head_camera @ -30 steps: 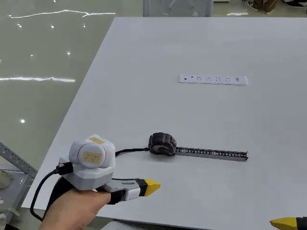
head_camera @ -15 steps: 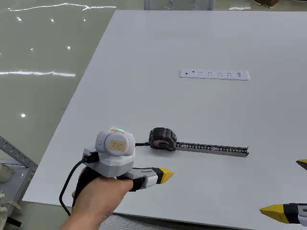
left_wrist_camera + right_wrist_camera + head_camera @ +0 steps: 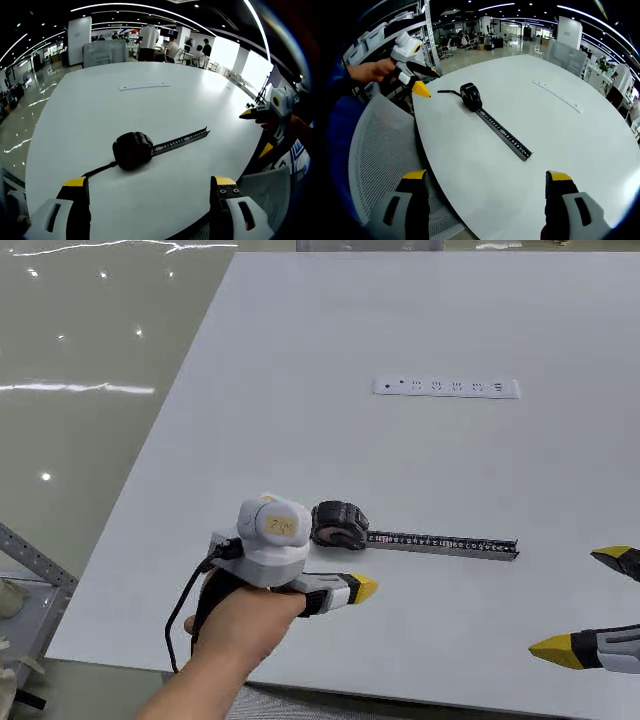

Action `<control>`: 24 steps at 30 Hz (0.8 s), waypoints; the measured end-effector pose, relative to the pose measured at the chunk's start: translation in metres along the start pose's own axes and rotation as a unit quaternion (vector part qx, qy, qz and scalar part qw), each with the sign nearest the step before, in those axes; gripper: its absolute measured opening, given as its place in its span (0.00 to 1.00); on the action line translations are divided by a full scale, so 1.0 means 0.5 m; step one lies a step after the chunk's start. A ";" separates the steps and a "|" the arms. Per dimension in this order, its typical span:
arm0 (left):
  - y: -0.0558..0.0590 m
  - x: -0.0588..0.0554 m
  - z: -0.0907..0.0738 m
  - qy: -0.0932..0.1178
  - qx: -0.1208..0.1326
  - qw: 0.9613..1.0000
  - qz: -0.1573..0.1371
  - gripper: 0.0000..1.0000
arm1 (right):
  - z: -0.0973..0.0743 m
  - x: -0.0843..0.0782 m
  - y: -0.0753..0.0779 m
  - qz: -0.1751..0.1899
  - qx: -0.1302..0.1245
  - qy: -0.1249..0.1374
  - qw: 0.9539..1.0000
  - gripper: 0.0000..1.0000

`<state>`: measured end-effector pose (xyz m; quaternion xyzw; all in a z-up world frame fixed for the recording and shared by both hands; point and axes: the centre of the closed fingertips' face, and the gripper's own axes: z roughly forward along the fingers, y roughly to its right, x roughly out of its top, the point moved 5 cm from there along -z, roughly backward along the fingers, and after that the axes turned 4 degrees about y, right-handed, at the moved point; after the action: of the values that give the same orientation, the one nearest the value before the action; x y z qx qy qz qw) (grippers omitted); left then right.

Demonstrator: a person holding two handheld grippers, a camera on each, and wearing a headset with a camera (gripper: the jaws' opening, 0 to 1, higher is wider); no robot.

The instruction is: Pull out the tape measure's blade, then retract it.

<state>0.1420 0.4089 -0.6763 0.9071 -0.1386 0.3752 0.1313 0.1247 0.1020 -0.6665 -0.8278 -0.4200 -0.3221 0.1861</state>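
1. The tape measure's case (image 3: 132,150) lies on the white table (image 3: 300,390), straight ahead of the left gripper (image 3: 148,182) and a little to the left of the middle line between its jaws.
2. The blade (image 3: 505,134) is already drawn out of the case and lies flat on the table. Its long axis runs from the case, on the side of the left gripper, toward the right gripper (image 3: 580,602).
3. In the left gripper view the blade goes away from the case to the front and to the right. In the right gripper view its free end (image 3: 526,154) lies ahead between the jaws, and the blade runs from there forward and to the left, up to the case.
4. The left gripper is the nearer one to the case, close beside it but not touching it. The right gripper is the nearer one to the free end, also apart from it.
5. Both grippers have the jaws spread wide and carry nothing.
6. Judgement: the pulling seems done at least in part. For the next move the left gripper is well placed to go forward and hold the case, and the right gripper to take the free end along the blade's axis.
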 end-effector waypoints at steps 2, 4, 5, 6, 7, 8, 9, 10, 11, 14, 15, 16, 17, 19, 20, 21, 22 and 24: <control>0.001 0.001 0.012 0.000 0.003 1.000 -0.001 0.96 | 0.007 0.002 0.005 -0.002 0.002 -0.002 1.000 0.93; 0.002 0.002 0.020 0.001 0.006 1.000 0.002 0.96 | 0.014 0.002 0.011 -0.005 0.005 -0.004 1.000 0.91; 0.002 0.003 0.025 0.001 0.007 1.000 0.001 0.96 | 0.020 0.000 0.016 -0.007 0.006 -0.007 1.000 0.90; 0.001 0.004 0.031 0.004 0.009 1.000 0.001 0.96 | 0.024 -0.001 0.019 -0.008 0.007 -0.009 1.000 0.90; 0.001 0.003 0.038 0.003 0.010 1.000 -0.001 0.96 | 0.029 -0.001 0.024 -0.011 0.007 -0.013 1.000 0.90; 0.000 0.002 0.041 0.000 0.012 1.000 0.000 0.96 | 0.032 -0.002 0.028 -0.014 0.007 -0.016 1.000 0.90; 0.001 0.000 0.045 -0.002 0.011 1.000 0.003 0.96 | 0.036 -0.002 0.031 -0.015 0.007 -0.018 1.000 0.90; 0.000 -0.001 0.051 -0.004 0.012 1.000 0.000 0.96 | 0.040 -0.002 0.036 -0.016 0.010 -0.020 1.000 0.89; -0.001 -0.002 0.054 -0.003 0.013 1.000 -0.002 0.96 | 0.044 -0.003 0.040 -0.016 0.011 -0.020 1.000 0.89; -0.009 -0.004 0.066 -0.002 0.026 1.000 -0.004 0.95 | 0.059 -0.004 0.053 -0.023 0.016 -0.025 0.999 0.87; -0.012 -0.002 0.070 0.004 0.030 1.000 -0.009 0.94 | 0.065 -0.002 0.055 -0.024 0.019 -0.030 0.999 0.87; -0.013 -0.001 0.072 0.006 0.030 0.999 -0.013 0.94 | 0.069 -0.001 0.057 -0.028 0.022 -0.032 0.999 0.87; -0.015 0.001 0.076 0.009 0.034 0.999 -0.018 0.94 | 0.075 0.000 0.061 -0.037 0.025 -0.035 0.998 0.85; -0.019 0.004 0.085 0.013 0.038 0.999 -0.022 0.94 | 0.086 0.003 0.066 -0.042 0.029 -0.038 0.998 0.84; -0.023 0.006 0.091 0.014 0.045 0.999 -0.024 0.94 | 0.094 0.004 0.071 -0.044 0.033 -0.042 0.998 0.84; -0.024 0.008 0.095 0.015 0.047 0.998 -0.025 0.93 | 0.099 0.004 0.075 -0.048 0.036 -0.045 0.997 0.83; -0.025 0.011 0.099 0.017 0.047 0.998 -0.027 0.93 | 0.104 0.004 0.079 -0.054 0.039 -0.049 0.997 0.83; -0.026 0.017 0.109 0.018 0.049 0.998 -0.031 0.92 | 0.116 0.005 0.089 -0.061 0.045 -0.054 0.996 0.81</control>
<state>0.1872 0.4011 -0.7093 0.9095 -0.0899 0.3932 0.1006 0.1838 0.1113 -0.7082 -0.8074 -0.4935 -0.2683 0.1805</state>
